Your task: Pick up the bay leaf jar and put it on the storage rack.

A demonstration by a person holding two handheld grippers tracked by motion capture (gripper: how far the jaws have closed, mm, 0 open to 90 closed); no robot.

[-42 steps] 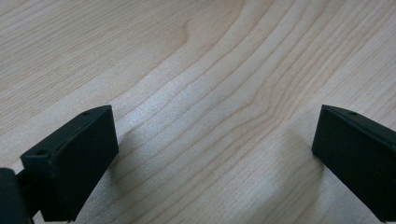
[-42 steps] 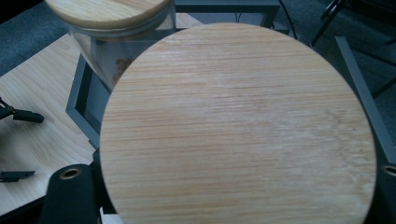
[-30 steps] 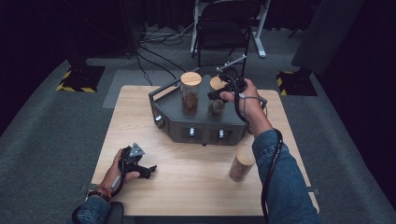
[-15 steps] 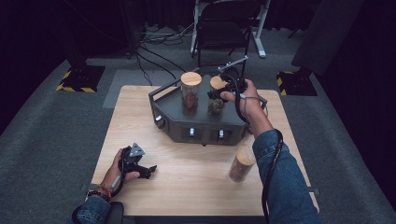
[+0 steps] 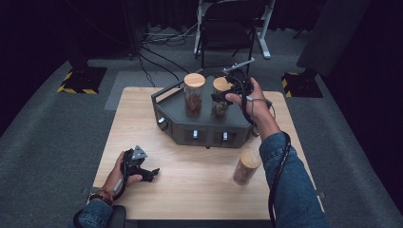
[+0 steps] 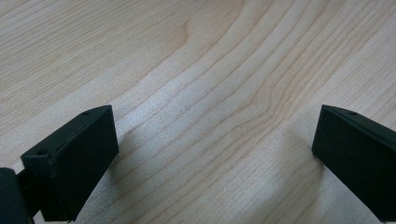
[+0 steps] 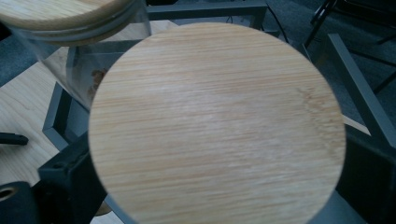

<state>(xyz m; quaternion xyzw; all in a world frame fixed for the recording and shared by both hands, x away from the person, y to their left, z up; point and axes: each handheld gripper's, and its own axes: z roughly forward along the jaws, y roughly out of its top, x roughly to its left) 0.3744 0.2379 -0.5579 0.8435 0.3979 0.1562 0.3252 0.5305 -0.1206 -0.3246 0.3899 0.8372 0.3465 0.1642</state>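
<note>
Up on the dark grey angular metal tray (image 5: 180, 124) at the far side of the light wooden table (image 5: 190, 180), the right gripper (image 5: 222, 97) sits at the glass jar with the round bamboo lid and dark contents (image 5: 220, 102); in the right gripper view that lid (image 7: 217, 123) lies directly before the camera and hides the jaws, so I cannot tell whether they pinch the jar or stand apart. Just beside it on the tray stands a taller glass jar with a bamboo lid and reddish-brown contents (image 5: 194, 95), whose lid edge and glass wall show at the upper left of the right gripper view (image 7: 70, 28). A third bamboo-lidded glass jar (image 5: 246, 166) stands on the table near the right forearm, apart from the tray. The left gripper (image 5: 151, 173) rests low on the near left of the table, its jaws spread wide over bare wood grain (image 6: 210, 116). Compared with half a second and a second ago, both hands and all three jars hold the same places.
</note>
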